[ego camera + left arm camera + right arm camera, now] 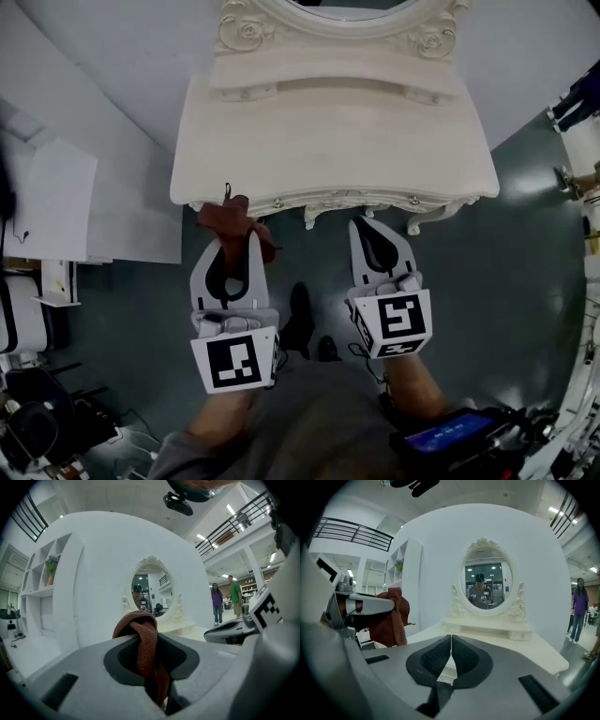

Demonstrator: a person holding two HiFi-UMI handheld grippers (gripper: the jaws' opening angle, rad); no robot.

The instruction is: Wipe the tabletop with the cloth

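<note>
Cloth: the rust-brown cloth [236, 221] is bunched between the left gripper's jaws. A loop stands above the tips and a tail hangs below. It sits at the table's front edge near the left corner and is not yet lying on the top.
Left gripper: the left gripper [234, 236] is clamped on a narrow fold of the cloth.
Right gripper: the right gripper [366, 227] has its jaws pressed together with nothing between them. It is held beside the left one, just in front of the front edge.
Tabletop: the cream dressing-table top [337, 141] is bare, with a raised shelf [328, 73] and an oval mirror [487, 579] at the back.
Stage: probably the approach, with wiping not begun.
Risk, grip: only a thin fold is pinched, so drag across the surface could pull the cloth free.
Risk, coverage: a wadded cloth would wipe only a narrow strip.
Risk, snag: the hanging tail could catch on the carved front edge [356, 200] as it comes over.
Risk, scrape: pressing too low would put the hard jaw tips on the painted top.
</note>
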